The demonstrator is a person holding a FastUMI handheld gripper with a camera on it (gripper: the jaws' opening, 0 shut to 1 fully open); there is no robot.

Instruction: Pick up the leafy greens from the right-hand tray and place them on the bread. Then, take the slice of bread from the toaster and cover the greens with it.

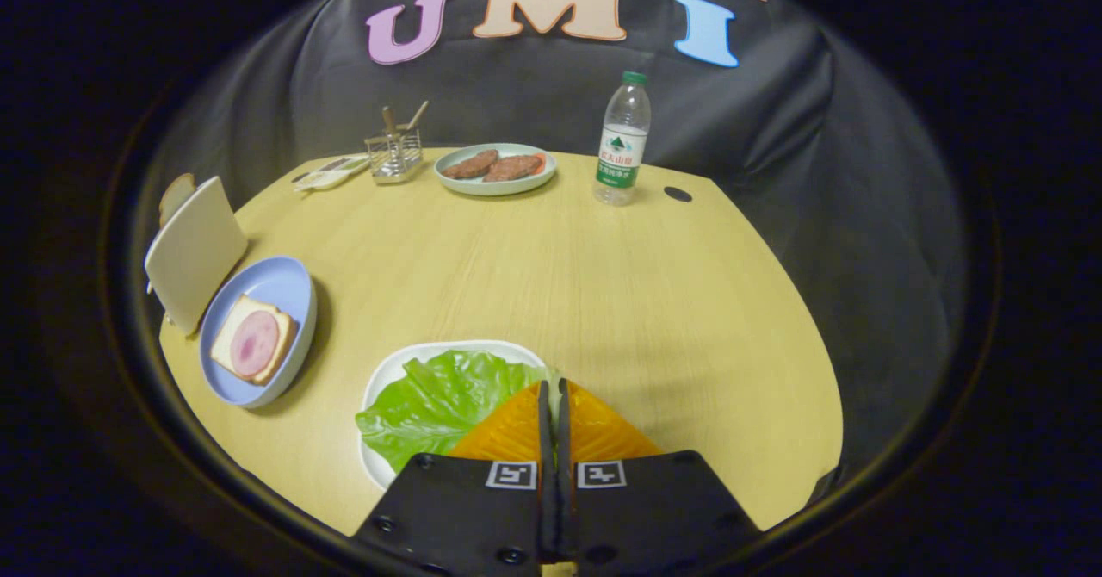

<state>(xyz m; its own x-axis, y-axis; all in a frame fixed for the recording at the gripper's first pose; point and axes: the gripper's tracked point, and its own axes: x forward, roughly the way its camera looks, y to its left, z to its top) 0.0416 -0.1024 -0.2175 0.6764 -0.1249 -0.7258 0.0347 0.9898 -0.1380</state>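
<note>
On a pale wooden surface we see a sandwich set-up spread out ahead of our gripper. Our fingers are pressed together with only a thin slit between them, and their tips sit at the edge of a bright green lettuce leaf; we cannot tell whether the leaf is pinched between them. That leaf lies on a white tray, just to the left of the fingers and partly under them. Further left, a blue plate holds a slice of bread topped with a round pink slice of ham. Beside that plate stands a cream toaster with a second bread slice poking up behind it. Well beyond the fingers, at the far side, we see a pale plate with two brown patties, a wire utensil holder, a small flat tray and a clear water bottle standing upright.
</note>
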